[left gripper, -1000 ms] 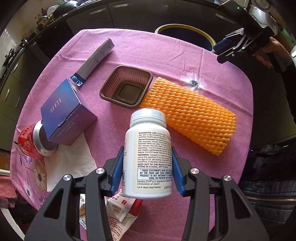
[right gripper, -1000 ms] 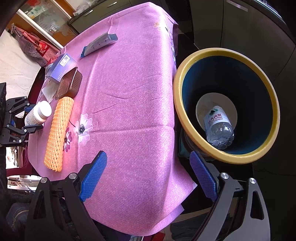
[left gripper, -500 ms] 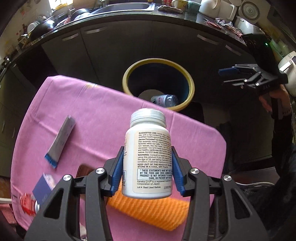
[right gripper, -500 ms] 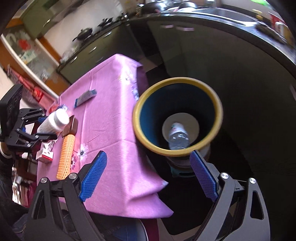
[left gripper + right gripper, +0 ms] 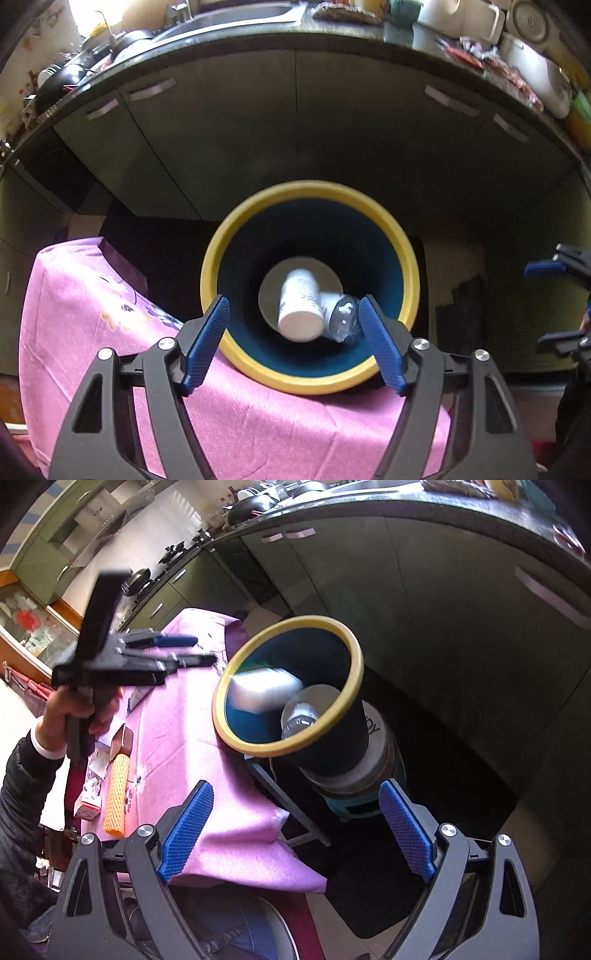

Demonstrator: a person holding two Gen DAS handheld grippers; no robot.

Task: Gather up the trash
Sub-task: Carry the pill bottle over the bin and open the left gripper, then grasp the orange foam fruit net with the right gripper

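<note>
My left gripper [image 5: 295, 339] is open and empty, held above the yellow-rimmed dark bin [image 5: 410, 266]. The white pill bottle [image 5: 300, 306] is inside the bin, blurred, beside a clear plastic water bottle [image 5: 343, 321]. In the right wrist view the bin [image 5: 354, 657] stands beside the table, with the blurred white bottle [image 5: 264, 690] in its mouth and the water bottle [image 5: 301, 716] at the bottom. The left gripper [image 5: 195, 651] shows there above the table edge, jaws apart. My right gripper [image 5: 295, 834] is open and empty, off to the bin's side.
The pink tablecloth [image 5: 177, 716] carries an orange foam net [image 5: 116, 794], a brown tray [image 5: 123, 738], a small red-and-white carton [image 5: 88, 806] and paper scraps. Dark kitchen cabinets [image 5: 295, 129] stand behind the bin. The right gripper [image 5: 554, 295] shows at the left view's right edge.
My left gripper moved over the bin and opened. The white pill bottle left the jaws and dropped into the bin. My right gripper swung back a little from the bin.
</note>
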